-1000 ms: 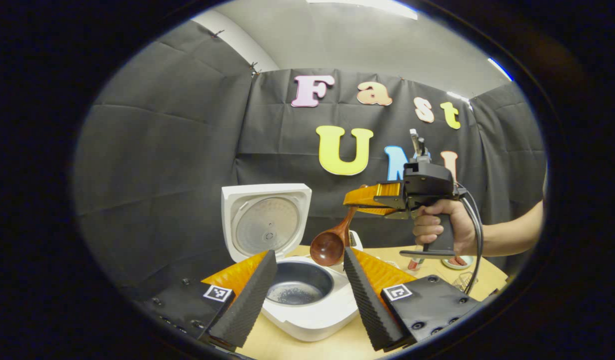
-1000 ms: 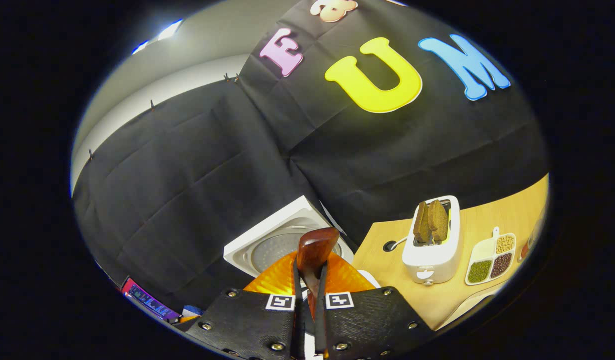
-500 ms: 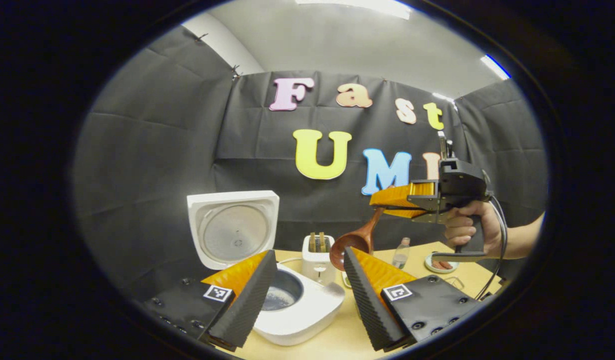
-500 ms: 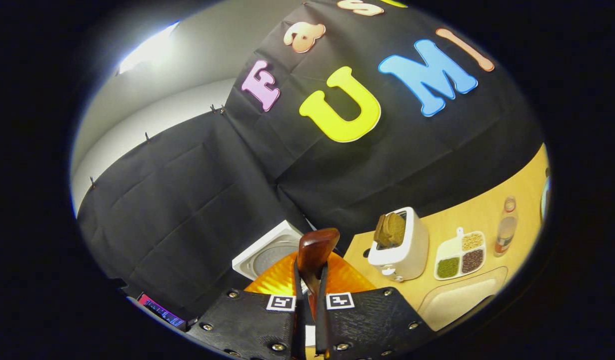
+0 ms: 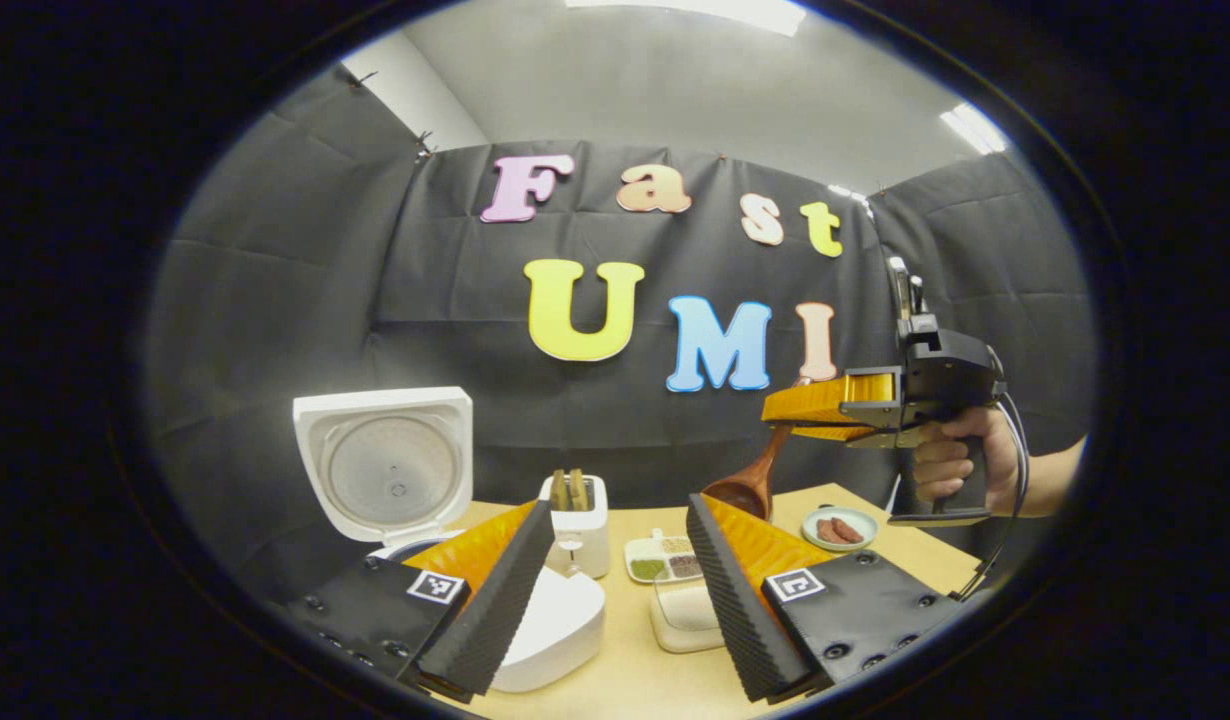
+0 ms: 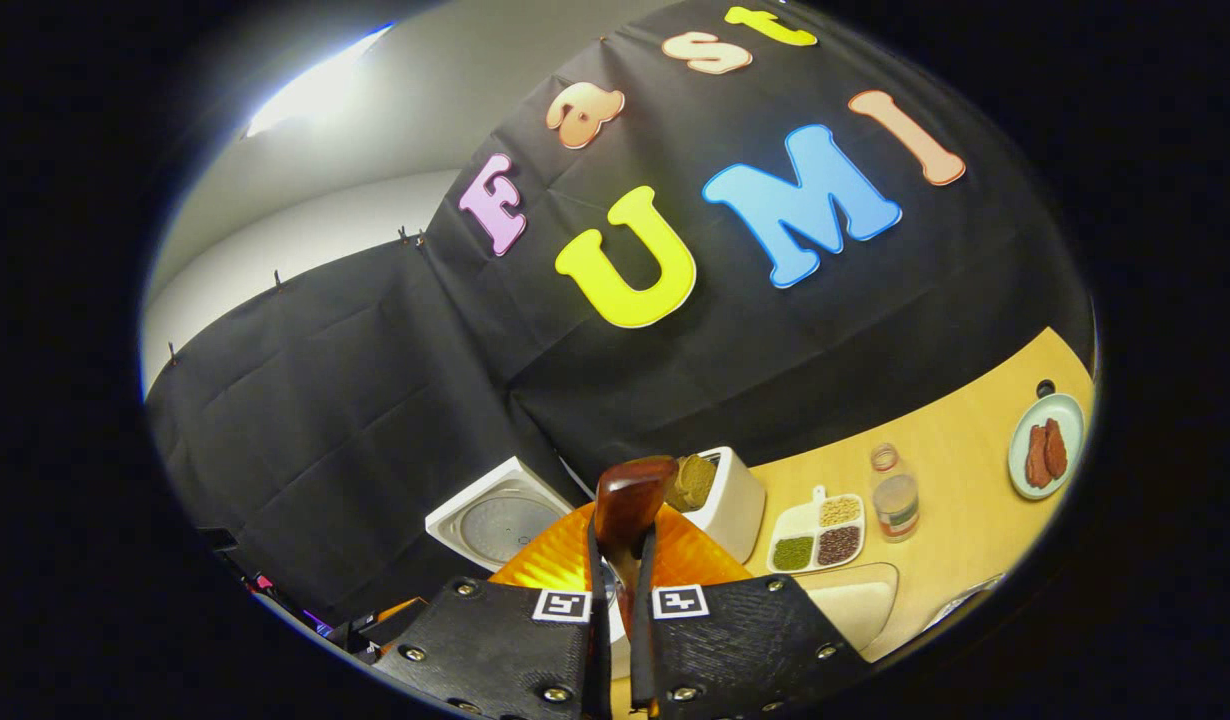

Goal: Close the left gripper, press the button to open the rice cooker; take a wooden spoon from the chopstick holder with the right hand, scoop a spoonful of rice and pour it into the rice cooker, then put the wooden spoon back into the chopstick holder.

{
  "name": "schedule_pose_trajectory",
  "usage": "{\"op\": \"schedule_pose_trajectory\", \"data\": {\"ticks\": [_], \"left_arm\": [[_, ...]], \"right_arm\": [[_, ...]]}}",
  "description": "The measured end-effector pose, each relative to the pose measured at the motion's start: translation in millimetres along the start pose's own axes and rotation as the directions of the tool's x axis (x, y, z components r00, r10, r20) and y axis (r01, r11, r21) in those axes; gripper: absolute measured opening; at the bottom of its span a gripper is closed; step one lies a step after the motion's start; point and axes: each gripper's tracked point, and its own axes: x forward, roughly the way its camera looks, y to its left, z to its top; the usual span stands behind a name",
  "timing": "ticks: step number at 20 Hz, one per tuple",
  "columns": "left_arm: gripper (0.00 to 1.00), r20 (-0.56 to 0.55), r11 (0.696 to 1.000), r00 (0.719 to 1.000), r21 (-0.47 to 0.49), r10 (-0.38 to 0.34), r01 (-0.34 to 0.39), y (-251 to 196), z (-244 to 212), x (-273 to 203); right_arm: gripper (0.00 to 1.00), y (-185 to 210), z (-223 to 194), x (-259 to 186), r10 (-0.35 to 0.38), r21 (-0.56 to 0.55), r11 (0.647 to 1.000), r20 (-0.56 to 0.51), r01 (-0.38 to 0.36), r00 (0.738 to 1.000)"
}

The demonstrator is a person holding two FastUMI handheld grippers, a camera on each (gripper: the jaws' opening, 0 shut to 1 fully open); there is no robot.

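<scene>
The white rice cooker (image 5: pixel 550 628) stands at the lower left with its lid (image 5: pixel 385 465) swung up and open. My left gripper (image 5: pixel 615 590) is open and holds nothing; the cooker's body sits partly behind its left finger. My right gripper (image 5: pixel 835 405), held by a hand (image 5: pixel 950 465), hovers high at the right. It is shut on the handle of the wooden spoon (image 5: pixel 750 485), whose bowl hangs down to the left. In the right gripper view the spoon (image 6: pixel 630 500) sticks up between the shut fingers of my right gripper (image 6: pixel 615 600), with the cooker lid (image 6: pixel 500 520) beyond it.
On the wooden table (image 5: pixel 635 670) stand a white toaster (image 5: pixel 575 520) with bread, a divided grain tray (image 5: pixel 663 565), a white tub of rice (image 5: pixel 687 610) and a plate of sausages (image 5: pixel 840 527). A small jar (image 6: pixel 895 495) stands beside the grain tray (image 6: pixel 820 540).
The right gripper has carried the spoon rightward, away from above the cooker pot. The left gripper view has swung right, so the cooker now sits at the left.
</scene>
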Motion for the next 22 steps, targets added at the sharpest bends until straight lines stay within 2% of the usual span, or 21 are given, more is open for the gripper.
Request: {"op": "schedule_pose_trajectory", "data": {"ticks": [3,10,17,22], "left_arm": [[0.94,-0.002,0.999,0.999,0.005,-0.040,0.040,-24.6,-0.1,7.6],[0.94,0.005,0.997,0.997,0.008,-0.082,0.082,-61.4,0.6,23.1],[0.94,-0.004,0.996,0.996,0.012,-0.092,0.092,-82.6,-0.5,28.8],[0.94,-0.009,0.996,0.996,0.010,-0.088,0.088,-97.0,3.4,29.5]], "right_arm": [[0.08,-23.5,14.7,-32.8,-0.048,-0.009,0.999,0.026,0.049,0.998],[0.08,-84.7,27.1,-83.9,-0.174,-0.010,0.985,0.057,0.175,0.983],[0.08,-153.7,18.2,-123.4,-0.342,-0.075,0.935,0.051,0.345,0.938],[0.08,-190.8,1.1,-135.9,-0.422,-0.097,0.901,0.037,0.423,0.906]]}}
